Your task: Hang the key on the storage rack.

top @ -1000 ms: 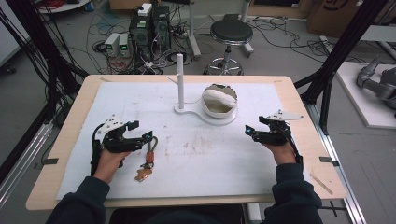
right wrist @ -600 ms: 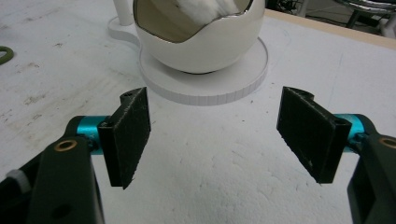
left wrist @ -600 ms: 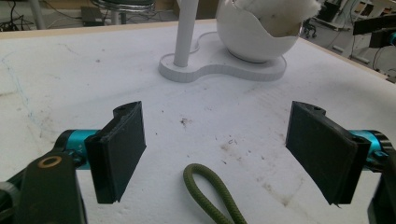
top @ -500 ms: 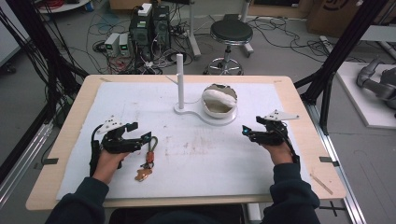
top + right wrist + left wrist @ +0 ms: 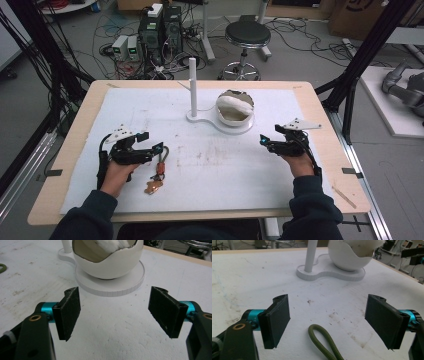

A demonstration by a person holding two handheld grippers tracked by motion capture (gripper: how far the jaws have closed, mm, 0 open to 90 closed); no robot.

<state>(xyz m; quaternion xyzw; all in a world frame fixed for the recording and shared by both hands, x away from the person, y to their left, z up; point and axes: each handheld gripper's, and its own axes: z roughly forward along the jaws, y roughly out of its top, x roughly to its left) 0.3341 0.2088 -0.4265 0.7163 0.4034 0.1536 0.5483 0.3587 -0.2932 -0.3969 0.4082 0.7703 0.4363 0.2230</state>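
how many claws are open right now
2. The left claw is on the table's left side, jaws spread around the green cord loop. The right claw is on the right side, jaws spread, facing the white bowl.

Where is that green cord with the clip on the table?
In the high view the green cord lies on the white mat at the table's left, just in front of the open left gripper.
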